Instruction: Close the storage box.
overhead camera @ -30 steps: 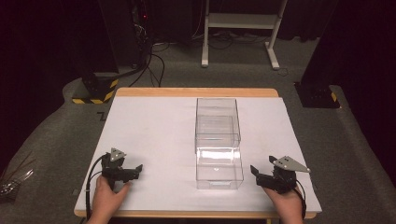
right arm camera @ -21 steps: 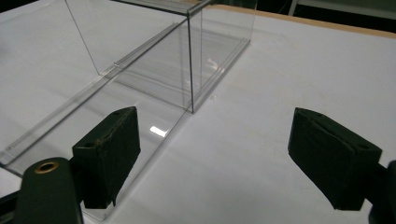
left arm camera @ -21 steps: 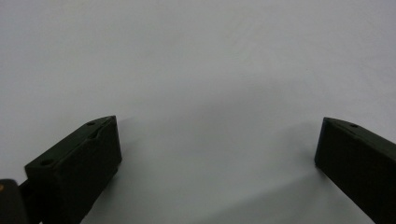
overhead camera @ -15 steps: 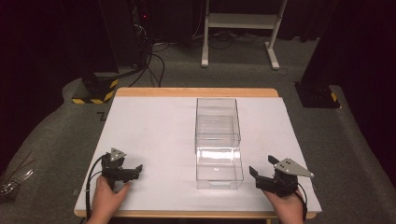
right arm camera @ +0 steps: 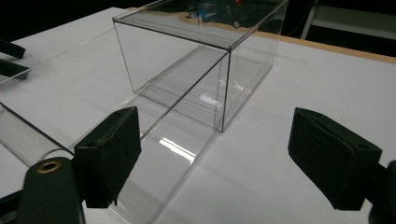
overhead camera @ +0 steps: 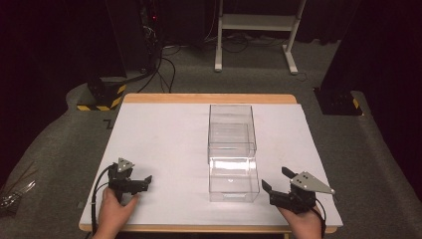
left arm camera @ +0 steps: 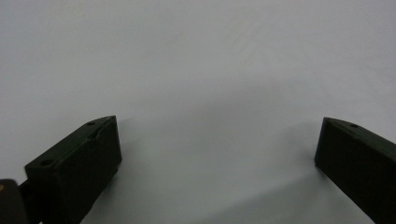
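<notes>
A clear acrylic case [overhead camera: 231,130] stands in the middle of the white table [overhead camera: 164,144]. A lower clear drawer [overhead camera: 234,179] sticks out of it toward the near edge. My right gripper [overhead camera: 275,179] rests on the table just right of the drawer, open, holding nothing. In the right gripper view its jaws [right arm camera: 215,123] stand wide apart, with the drawer [right arm camera: 159,144] by the left jaw and the case [right arm camera: 196,60] ahead. My left gripper [overhead camera: 147,179] lies open at the near left, well apart from the drawer. The left gripper [left arm camera: 217,140] frames bare white table [left arm camera: 196,60].
The table's wooden far edge [overhead camera: 209,98] borders a grey carpet. A white stand [overhead camera: 254,30] and cables [overhead camera: 159,64] sit beyond it. Black-and-yellow bases [overhead camera: 99,97] stand off the far left and right corners. The left gripper's jaws [right arm camera: 9,58] show far off in the right gripper view.
My right gripper has drifted slightly toward the near edge of the table. The left gripper and the clear case have stayed put.
</notes>
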The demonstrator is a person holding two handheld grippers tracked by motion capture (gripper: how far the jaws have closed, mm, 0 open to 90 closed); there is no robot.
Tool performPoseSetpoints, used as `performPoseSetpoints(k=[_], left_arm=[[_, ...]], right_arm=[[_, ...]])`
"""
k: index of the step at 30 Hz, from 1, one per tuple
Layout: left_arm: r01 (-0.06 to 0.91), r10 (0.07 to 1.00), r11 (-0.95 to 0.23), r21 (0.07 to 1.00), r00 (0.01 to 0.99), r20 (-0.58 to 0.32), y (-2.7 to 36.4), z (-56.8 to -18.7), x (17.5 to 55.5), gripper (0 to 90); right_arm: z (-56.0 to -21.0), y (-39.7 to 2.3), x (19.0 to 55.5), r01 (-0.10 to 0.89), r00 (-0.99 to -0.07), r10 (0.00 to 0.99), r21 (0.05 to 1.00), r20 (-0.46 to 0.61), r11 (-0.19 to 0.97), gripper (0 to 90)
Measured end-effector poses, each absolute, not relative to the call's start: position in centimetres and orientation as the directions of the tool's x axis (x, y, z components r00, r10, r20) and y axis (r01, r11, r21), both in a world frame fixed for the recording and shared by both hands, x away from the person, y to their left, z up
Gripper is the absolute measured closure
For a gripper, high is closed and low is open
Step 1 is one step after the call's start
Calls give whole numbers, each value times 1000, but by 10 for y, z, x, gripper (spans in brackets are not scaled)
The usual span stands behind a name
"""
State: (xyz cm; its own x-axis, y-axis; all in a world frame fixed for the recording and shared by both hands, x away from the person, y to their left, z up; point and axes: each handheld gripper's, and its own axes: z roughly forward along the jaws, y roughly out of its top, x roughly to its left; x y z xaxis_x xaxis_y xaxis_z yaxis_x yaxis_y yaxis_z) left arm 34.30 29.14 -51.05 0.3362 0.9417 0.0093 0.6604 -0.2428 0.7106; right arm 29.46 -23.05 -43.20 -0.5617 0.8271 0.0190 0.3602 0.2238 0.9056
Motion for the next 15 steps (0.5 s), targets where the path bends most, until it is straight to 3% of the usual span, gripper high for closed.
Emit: performPoseSetpoints(k=[15], left_arm=[[660,942,-243,711,336,9,291,-510,343,6]], right_arm=[[-434,-213,286,353,-623,782,905,38,236,177]])
